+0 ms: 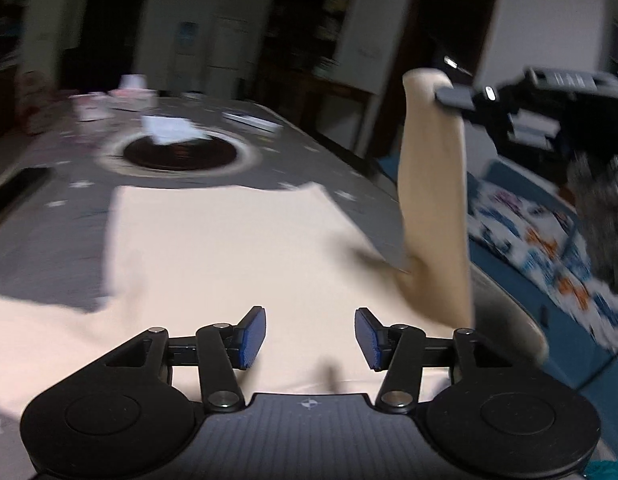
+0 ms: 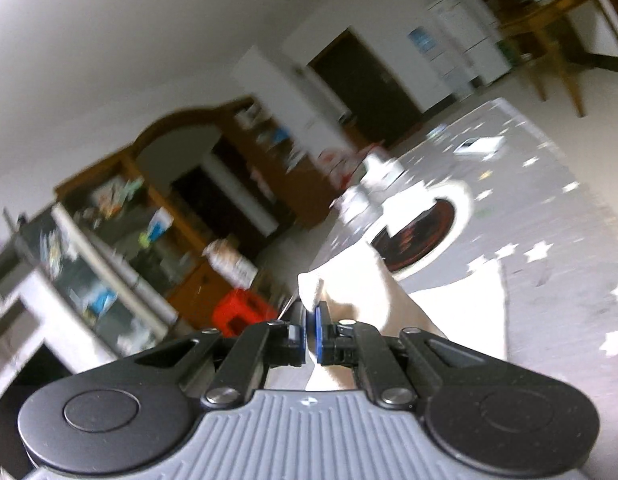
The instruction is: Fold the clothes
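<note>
Your left gripper (image 1: 310,338) hangs with its blue pads spread wide and nothing between them, directly over the cream garment (image 1: 229,248) lying flat on the grey star-patterned tablecloth (image 1: 49,232). Your right gripper (image 2: 311,334), up and to the right of the left one, has its pads pinched on the garment's sleeve (image 1: 435,200), lifting it upright off the table.

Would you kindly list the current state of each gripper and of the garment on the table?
left gripper: open, holding nothing, hovering over the garment.
right gripper: shut on the sleeve, raised off the table.
garment: body spread flat on the table.
sleeve: lifted upright by its end.
</note>
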Available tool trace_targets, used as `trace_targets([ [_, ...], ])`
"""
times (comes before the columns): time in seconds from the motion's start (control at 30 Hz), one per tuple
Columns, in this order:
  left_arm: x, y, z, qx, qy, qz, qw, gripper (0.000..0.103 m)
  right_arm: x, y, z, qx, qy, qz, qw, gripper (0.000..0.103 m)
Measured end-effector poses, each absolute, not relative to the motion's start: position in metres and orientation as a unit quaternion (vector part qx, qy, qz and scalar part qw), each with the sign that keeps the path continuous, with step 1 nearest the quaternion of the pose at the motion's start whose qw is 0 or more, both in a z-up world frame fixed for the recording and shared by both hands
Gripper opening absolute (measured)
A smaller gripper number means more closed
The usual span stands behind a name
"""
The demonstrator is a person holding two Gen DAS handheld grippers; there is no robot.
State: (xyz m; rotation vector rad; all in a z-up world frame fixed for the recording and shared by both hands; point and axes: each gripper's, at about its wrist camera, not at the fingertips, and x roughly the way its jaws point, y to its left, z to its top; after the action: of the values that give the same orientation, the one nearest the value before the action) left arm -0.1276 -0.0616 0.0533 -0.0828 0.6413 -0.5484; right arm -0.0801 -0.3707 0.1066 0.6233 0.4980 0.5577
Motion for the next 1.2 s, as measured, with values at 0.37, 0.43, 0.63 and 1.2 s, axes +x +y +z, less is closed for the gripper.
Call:
trace_targets([
  [0.37,-0.14,-0.006,0.05,-0.075,0.316,-0.198,0.925,0.054,-0.068,-0.251,0.047,0.206,0.375,0.354,0.832,0.01],
  [0.43,-0.138,-0.004,0.049,-0.077,0.317,-0.194,0.925,0.054,-0.077,-0.244,0.045,0.185,0.383,0.361,0.83,0.014],
  [0.63,-0.133,-0.008,0.048,-0.074,0.314,-0.199,0.925,0.054,-0.106,-0.265,0.056,0.121,0.374,0.338,0.855,0.021],
  [1.2,-0.11,-0.033,0.038,-0.055,0.323,-0.224,0.918,0.036,-0.135,-0.337,0.048,0.057,0.352,0.211,0.91,0.021],
])
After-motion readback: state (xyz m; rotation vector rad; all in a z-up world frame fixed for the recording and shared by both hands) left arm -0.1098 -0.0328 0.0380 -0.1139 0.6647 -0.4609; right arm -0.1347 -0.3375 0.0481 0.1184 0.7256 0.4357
